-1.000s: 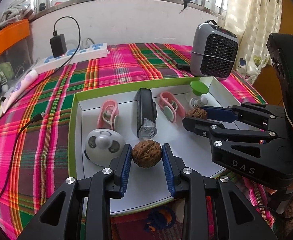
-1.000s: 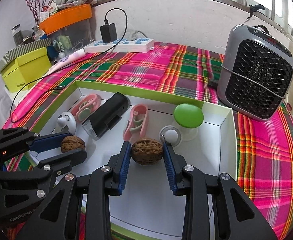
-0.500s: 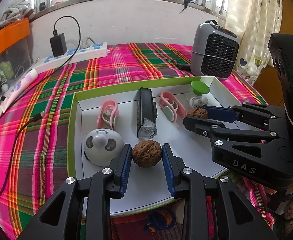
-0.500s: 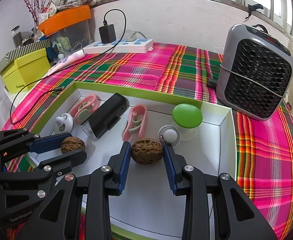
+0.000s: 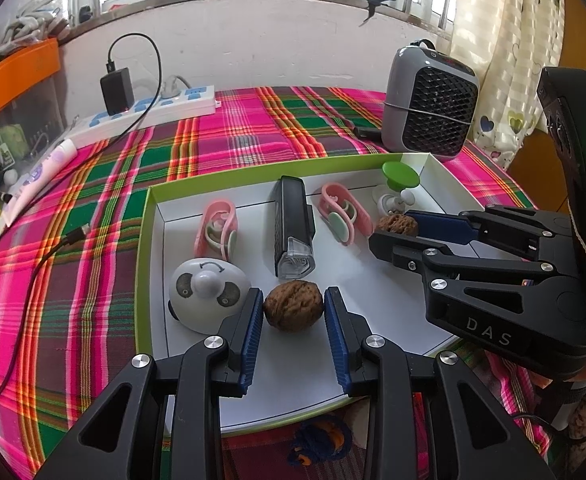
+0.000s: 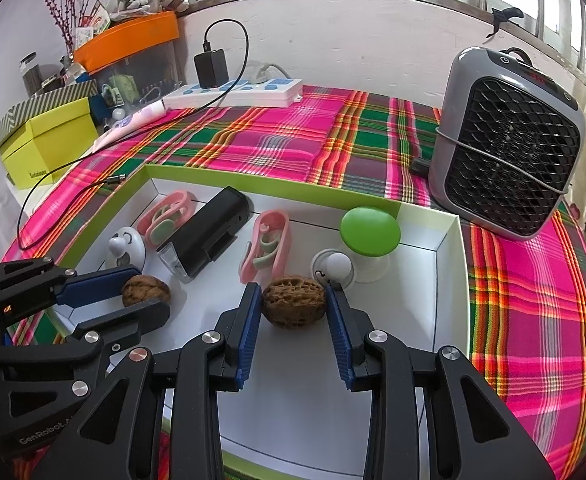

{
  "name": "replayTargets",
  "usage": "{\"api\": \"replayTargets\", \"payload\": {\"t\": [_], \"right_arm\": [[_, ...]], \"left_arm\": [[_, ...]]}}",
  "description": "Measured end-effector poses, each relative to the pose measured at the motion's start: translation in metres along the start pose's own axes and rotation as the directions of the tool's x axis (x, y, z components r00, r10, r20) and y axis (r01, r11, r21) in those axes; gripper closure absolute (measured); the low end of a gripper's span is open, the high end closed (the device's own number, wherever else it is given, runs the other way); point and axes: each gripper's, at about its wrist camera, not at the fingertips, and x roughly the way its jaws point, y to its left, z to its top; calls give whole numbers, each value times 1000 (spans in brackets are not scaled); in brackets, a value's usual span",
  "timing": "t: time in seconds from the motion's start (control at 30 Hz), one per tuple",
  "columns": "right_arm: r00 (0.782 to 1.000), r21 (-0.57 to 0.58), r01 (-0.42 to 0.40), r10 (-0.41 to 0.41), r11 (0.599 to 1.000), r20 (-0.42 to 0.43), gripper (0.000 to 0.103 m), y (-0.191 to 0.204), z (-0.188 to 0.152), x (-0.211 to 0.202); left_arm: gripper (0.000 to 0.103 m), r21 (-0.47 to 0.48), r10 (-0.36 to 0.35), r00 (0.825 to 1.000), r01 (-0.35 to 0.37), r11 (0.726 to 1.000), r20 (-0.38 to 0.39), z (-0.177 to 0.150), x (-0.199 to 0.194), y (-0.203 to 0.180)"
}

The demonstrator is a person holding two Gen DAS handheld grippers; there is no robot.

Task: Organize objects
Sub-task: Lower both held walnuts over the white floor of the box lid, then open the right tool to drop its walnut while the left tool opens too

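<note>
A white tray with a green rim lies on the plaid cloth. In the left wrist view my left gripper is shut on a brown walnut, its blue pads pressing both sides just above the tray floor near the front. The right wrist view shows my right gripper shut on a second walnut further right in the tray. Each gripper also appears in the other's view: the right gripper with its walnut, and the left gripper with its walnut.
Inside the tray lie two pink clips, a black lamp, a white panda-faced piece, a green-topped stand and a white knob. A grey heater and a power strip stand behind.
</note>
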Motion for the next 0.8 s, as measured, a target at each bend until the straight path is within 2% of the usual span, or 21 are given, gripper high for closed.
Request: {"api": "replayTargets", "payload": {"t": [0.3, 0.4, 0.8], "right_arm": [[1000, 3, 3, -3, 1000, 2, 67, 0, 0, 0], [1000, 7, 5, -5, 1000, 8, 61, -1, 0, -1], [1000, 21, 21, -21, 1000, 21, 60, -4, -1, -6]], "left_arm": [[72, 2, 2, 1000, -2, 1000, 2, 0, 0, 1], [70, 5, 1, 1000, -1, 1000, 3, 1, -1, 1], [67, -4, 10, 1000, -9, 1000, 16, -1, -5, 3]]}}
